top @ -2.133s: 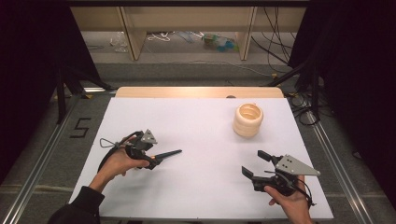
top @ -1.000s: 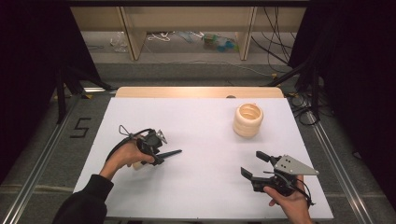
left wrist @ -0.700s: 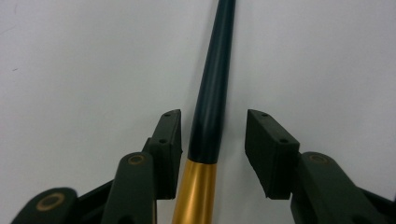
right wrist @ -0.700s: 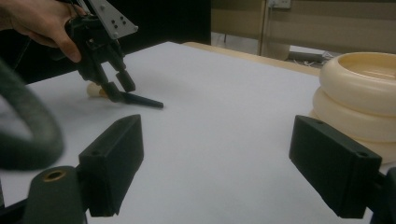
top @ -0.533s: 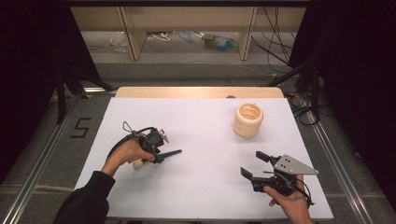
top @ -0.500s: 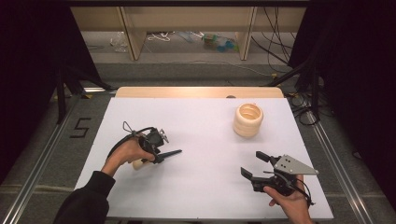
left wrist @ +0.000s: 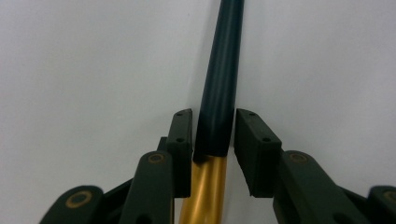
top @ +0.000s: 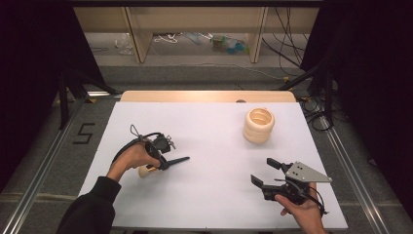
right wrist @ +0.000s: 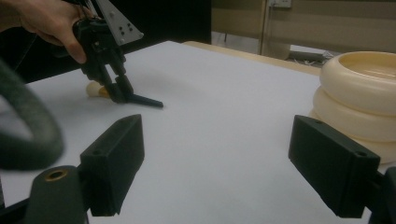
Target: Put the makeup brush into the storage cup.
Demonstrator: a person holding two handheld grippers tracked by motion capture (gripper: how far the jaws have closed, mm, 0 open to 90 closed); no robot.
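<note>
At the left of the white table (top: 214, 195), my left gripper (top: 164, 162) points down onto a slim tool (top: 163, 166) lying flat there, with a pale round knob at its left end, a gold shaft and a black tapered tip that points right. My left hand (top: 131, 157) wraps the gripper's body from the left, its cable looping over my wrist. In the left gripper view the jaws, which have just been closing, stand either side of the tool (left wrist: 219, 98) right where gold meets black: the left pad (left wrist: 181, 140) lies against it, while a thin sliver of gap shows at the right pad (left wrist: 254, 144), so the tool is framed between them rather than firmly pinched. Farther right and toward the far edge, a cream stack of rings (top: 258, 125) stands upright, well apart from both grippers. At the near right, my right gripper (top: 265, 171) hovers low over bare table in my right hand (top: 302, 212), jaws spread wide with nothing between them, aimed leftward; the right gripper view looks across the table (right wrist: 224, 116) to the left gripper (right wrist: 120, 93) on the tool (right wrist: 126, 97), with the stack of rings (right wrist: 359, 93) close at its right edge.
</note>
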